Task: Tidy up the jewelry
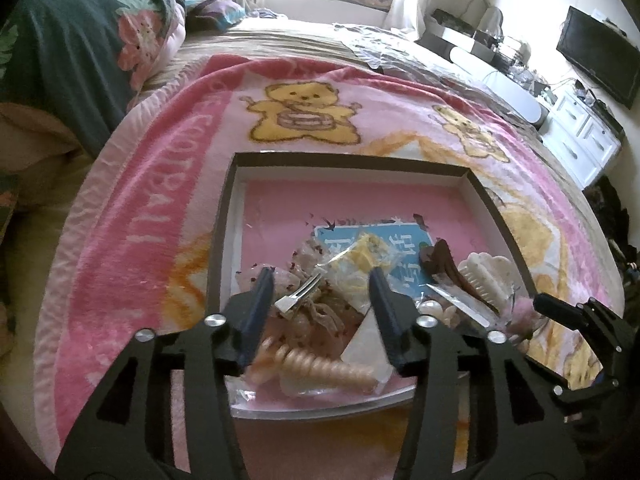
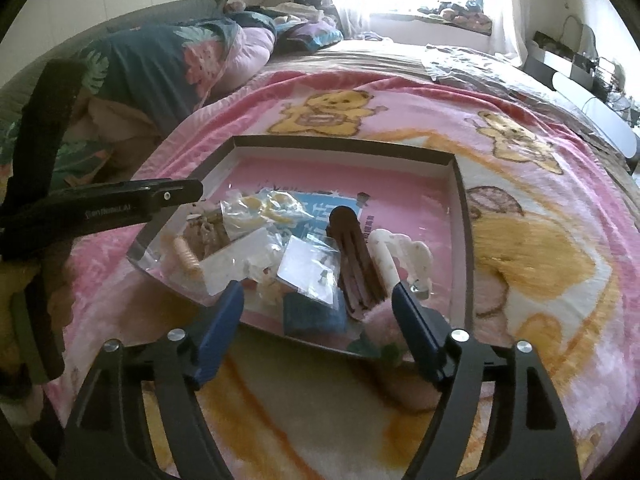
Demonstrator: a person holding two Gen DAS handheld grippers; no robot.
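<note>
Blanket [image 1: 152,208] first: one pink fleece is lying under everything, and we are counting two yellow bears [image 1: 304,114] printed across its far side, at twelve and at two o'clock from the tray. One shallow dark-rimmed tray [image 1: 352,159] with a pink floor is sitting on it, and the jewelry and hair pieces are all heaping in the tray's near half. Among them we are making out one white claw clip [image 2: 404,256] at four o'clock, one brown claw clip [image 2: 354,256] just beside it at its nine o'clock, one peach spiral tie [image 1: 320,364] at six o'clock, one clear packet with yellow contents [image 1: 360,260] near the center, and one silver duckbill clip [image 1: 298,294].

We are holding two grippers. Our left gripper [image 1: 322,300] is hovering over the pile with its blue fingers [image 1: 260,304] spread wide, pinching nothing. Our right gripper [image 2: 318,316] is hanging at the tray's near rim, fingers likewise spread apart, nothing between them.
</note>
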